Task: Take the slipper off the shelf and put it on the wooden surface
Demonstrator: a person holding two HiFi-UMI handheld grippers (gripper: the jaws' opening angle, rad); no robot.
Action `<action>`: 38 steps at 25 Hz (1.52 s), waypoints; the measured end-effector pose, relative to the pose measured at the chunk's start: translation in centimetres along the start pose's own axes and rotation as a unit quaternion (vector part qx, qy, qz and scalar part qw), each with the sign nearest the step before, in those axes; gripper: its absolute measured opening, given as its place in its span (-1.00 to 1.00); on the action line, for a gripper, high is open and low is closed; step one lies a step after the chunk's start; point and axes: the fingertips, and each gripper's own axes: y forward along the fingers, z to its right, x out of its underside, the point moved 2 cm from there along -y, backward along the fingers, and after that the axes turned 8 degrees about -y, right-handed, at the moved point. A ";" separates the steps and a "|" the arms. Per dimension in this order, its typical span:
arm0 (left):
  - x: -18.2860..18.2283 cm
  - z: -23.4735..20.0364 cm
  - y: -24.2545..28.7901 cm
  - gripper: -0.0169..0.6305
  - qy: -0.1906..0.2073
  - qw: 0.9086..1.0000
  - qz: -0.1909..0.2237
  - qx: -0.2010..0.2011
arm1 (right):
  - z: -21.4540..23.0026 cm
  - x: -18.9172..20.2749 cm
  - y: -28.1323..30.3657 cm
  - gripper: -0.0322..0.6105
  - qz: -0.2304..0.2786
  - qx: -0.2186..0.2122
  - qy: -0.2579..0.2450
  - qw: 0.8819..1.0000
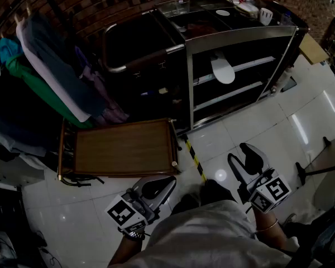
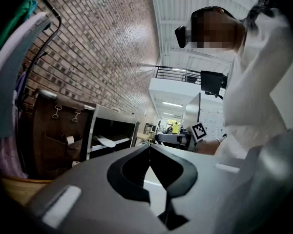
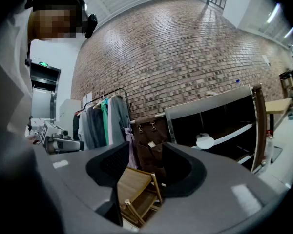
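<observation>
Plainly, the smooth white oval slipper [image 1: 223,71] rests on a metal shelf [image 1: 251,65]; left gripper [image 2: 149,148] jaws touching, right gripper [image 3: 145,152] jaws spread.

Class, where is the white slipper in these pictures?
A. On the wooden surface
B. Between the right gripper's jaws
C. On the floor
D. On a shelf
D: the slipper lies on a shelf, well away from the wooden surface.
</observation>
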 end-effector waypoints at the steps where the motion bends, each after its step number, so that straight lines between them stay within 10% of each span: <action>1: -0.2 -0.2 0.3 -0.95 -0.004 1.000 0.005 0.003 | 1.1 0.4 0.2 -0.28 -0.013 0.006 -0.008 1.000; 17: -4.1 -10.2 21.8 -0.96 0.030 0.998 -0.011 0.056 | 24.3 4.9 9.9 -0.37 -0.079 0.050 0.020 0.995; 27: -1.5 -16.5 32.4 -0.96 0.015 0.999 -0.039 0.030 | 34.7 9.9 19.0 -0.34 -0.145 0.036 0.000 0.989; 38: -1.9 -21.3 35.0 -0.95 0.008 0.998 -0.052 -0.020 | 40.1 14.8 24.8 -0.28 -0.182 0.016 0.085 0.979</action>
